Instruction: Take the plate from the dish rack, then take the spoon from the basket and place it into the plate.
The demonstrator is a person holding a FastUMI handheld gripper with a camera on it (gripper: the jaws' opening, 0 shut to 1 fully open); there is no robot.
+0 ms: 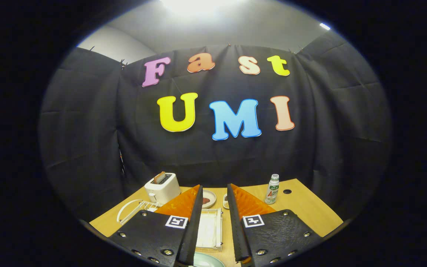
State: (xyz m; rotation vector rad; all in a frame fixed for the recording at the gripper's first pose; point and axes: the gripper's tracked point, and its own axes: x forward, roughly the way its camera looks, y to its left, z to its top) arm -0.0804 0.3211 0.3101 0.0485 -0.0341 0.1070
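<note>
My gripper (214, 187) is open and holds nothing. It hangs above the wooden table (302, 207) and looks out level at the booth wall. A white slatted basket (209, 228) lies on the table in the gap between the fingers; I cannot make out a spoon in it. The rim of a pale green plate (208, 260) shows below the basket, close under the fingers' bases. A white wire dish rack (135, 209) stands left of the left finger, which partly hides it.
A white toaster (161, 187) with a slice of toast stands at the back left. A small dish (209, 199) with something dark lies beyond the basket. A small bottle (271, 189) stands at the back right, near a cable hole (287, 191).
</note>
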